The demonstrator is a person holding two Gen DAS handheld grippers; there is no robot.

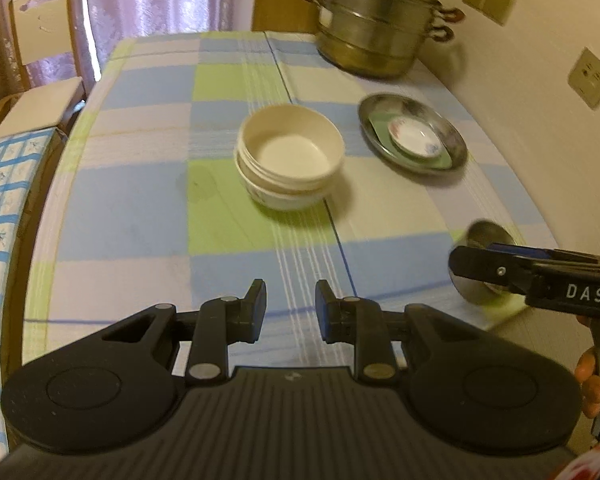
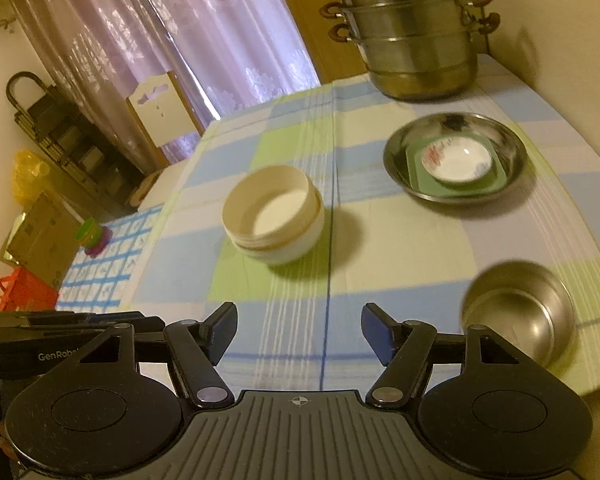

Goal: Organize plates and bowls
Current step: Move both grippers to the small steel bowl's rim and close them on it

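A stack of cream and white bowls point(image 1: 290, 156) point(image 2: 272, 216) stands mid-table on the checked cloth. Behind it to the right, a steel dish point(image 1: 456, 148) point(image 2: 396, 160) holds a green square plate point(image 1: 380, 128) point(image 2: 416, 172) with a small white flowered saucer point(image 1: 414, 136) point(image 2: 456, 160) on top. A small steel bowl point(image 1: 488, 236) point(image 2: 520, 320) sits near the table's right front. My left gripper point(image 1: 290, 308) hovers over the near cloth, jaws narrowly apart with nothing between them. My right gripper point(image 2: 300, 332) point(image 1: 472, 264) stands open and empty, just left of the steel bowl.
A large steel steamer pot point(image 1: 376, 20) point(image 2: 412, 36) stands at the back right, by the wall with sockets point(image 1: 590, 78). To the left are a chair point(image 1: 44, 64), a second checked surface point(image 1: 0, 208) point(image 2: 108, 256) and curtains. A hand point(image 1: 590, 384) holds the right gripper.
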